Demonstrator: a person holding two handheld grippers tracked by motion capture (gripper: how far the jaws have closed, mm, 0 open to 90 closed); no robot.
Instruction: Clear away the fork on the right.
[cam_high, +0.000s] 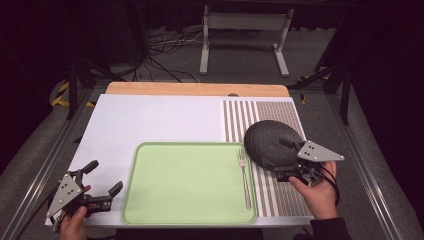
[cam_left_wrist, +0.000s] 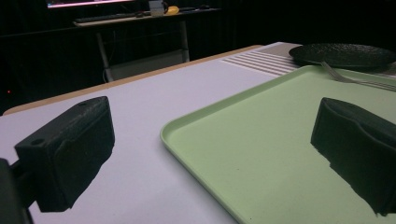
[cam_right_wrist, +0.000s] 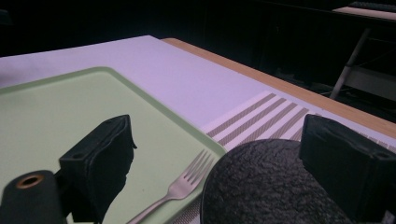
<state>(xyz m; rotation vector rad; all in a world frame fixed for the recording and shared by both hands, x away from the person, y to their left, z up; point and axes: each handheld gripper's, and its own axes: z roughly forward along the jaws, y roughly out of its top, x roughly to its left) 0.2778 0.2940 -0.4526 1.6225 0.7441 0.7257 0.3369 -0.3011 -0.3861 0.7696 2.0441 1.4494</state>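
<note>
Place: lab or recording studio
Evidence: black curtains, loose cables and a metal stand behind the table

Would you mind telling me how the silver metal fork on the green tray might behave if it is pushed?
The silver metal fork looks stiff and thin, probably light. Lying flat on the smooth green tray, it would likely slide, not roll.

White table with wooden far edge. On it: green tray near front, striped placemat at right, dark plate on the placemat.
</note>
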